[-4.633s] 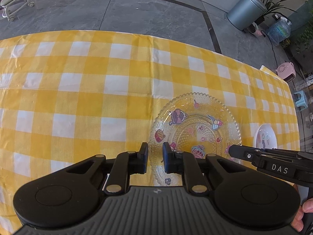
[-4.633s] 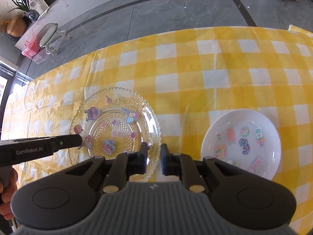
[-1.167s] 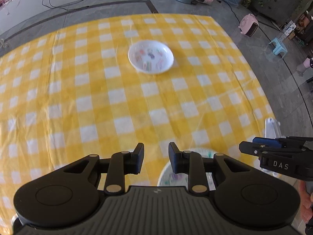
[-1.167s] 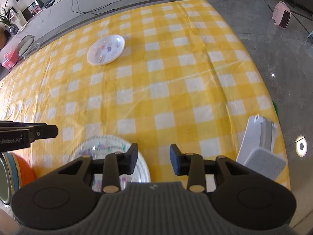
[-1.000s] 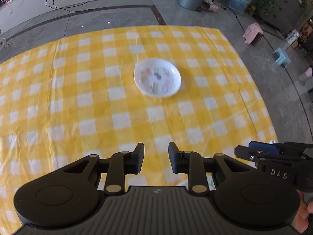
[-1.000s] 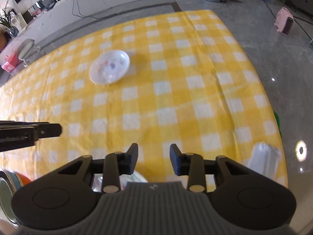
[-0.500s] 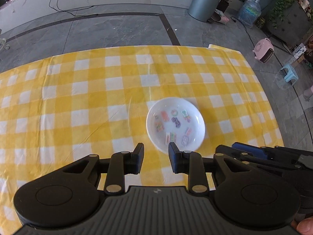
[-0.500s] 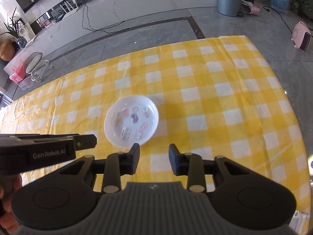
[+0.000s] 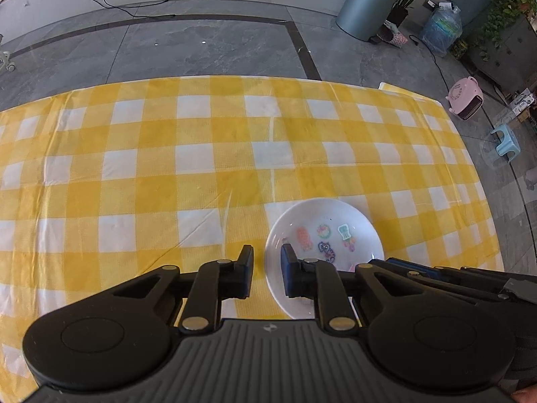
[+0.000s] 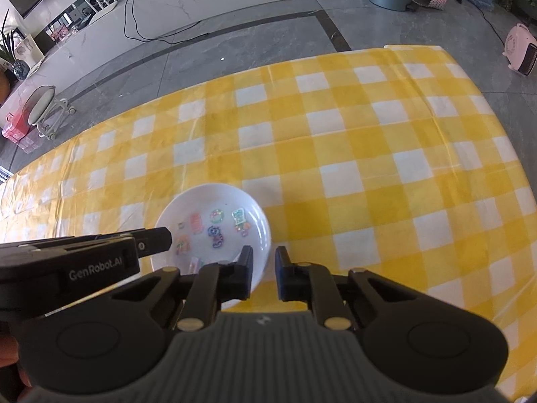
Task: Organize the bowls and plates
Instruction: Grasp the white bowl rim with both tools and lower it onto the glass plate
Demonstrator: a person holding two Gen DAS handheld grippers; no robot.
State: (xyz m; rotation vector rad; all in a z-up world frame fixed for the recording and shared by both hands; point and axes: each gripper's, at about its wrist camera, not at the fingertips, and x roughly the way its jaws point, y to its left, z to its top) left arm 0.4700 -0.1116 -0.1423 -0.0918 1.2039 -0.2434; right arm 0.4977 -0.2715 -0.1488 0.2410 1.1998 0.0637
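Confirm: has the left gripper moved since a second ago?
Yes. The left gripper came forward and down to the white bowl, whose rim now sits between its jaws, which have just been closing.

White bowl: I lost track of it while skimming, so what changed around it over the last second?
Both tools closed in on the white bowl, the left tool at its left rim, the right tool at its right rim. Their jaws have just been closing, each with the rim between them, not yet pinched. The bowl stayed put on the checkered tablecloth.

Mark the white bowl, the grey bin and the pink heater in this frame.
white bowl (image 9: 352, 216): left wrist view, bare inner wall.
grey bin (image 9: 364, 6): left wrist view, side of body.
pink heater (image 10: 522, 50): right wrist view, front face.
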